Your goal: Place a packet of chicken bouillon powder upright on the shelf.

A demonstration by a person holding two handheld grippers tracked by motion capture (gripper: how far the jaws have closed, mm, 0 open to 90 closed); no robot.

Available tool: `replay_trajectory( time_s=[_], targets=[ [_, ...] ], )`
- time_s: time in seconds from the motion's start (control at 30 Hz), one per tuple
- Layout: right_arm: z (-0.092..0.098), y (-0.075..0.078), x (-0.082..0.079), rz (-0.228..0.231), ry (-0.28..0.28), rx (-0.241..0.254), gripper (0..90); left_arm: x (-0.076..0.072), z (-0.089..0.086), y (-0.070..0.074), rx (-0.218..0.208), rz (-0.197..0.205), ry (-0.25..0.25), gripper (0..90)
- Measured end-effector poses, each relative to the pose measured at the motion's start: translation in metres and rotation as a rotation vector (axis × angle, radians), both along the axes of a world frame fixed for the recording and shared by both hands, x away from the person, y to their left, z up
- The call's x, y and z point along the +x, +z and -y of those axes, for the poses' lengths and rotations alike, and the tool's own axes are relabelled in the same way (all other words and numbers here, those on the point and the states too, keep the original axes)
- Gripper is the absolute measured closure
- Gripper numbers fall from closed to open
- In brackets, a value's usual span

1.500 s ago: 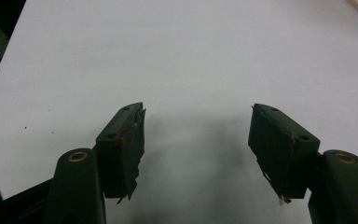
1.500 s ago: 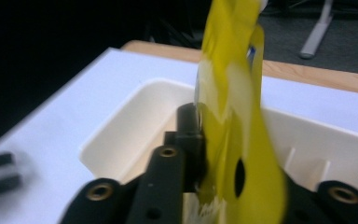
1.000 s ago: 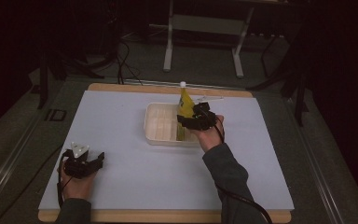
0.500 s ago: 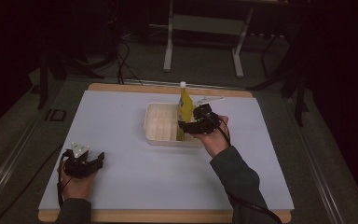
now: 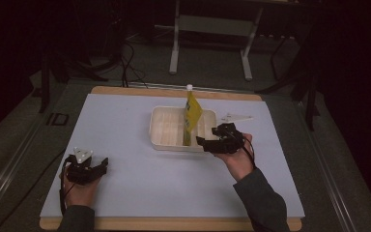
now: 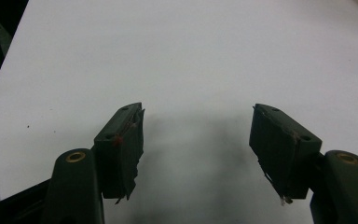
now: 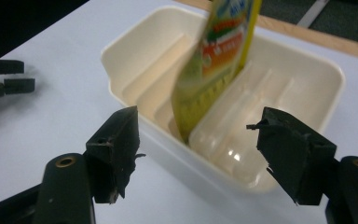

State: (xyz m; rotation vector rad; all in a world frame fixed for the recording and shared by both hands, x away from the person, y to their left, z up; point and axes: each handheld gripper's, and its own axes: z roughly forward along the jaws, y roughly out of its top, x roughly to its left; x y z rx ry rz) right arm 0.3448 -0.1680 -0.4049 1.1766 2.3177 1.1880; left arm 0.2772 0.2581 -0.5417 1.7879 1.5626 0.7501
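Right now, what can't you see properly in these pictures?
- Yellow pouch: right gripper view cuts off its top; its print is blurred. The high view shows it too small to read.
- Clear insert in the white tray: see-through and glary, so its shape is unclear.
- White thing beyond the right hand-held gripper: too small in the high view to tell.
- Room behind the table: too dark.

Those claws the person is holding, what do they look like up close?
Each hand holds a black claw. The left claw carries a pale grey three-cornered plate on top; the right claw trails a dark cable. Up close, the fingers are blocky dark slabs with frayed pads and brass-coloured rivets. The sleeves are dark grey.
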Motion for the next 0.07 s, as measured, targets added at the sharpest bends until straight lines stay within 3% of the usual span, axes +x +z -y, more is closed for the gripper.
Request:
replay_trajectory(
  time_s=[0.07],
  targets=[
    [0.0098,-0.0067,-0.0059,-0.001,-0.011,0.015,29.3,-0.0004,-0.0002,0.0002,0.002,0.003,0.006,34.0]
  ],
)
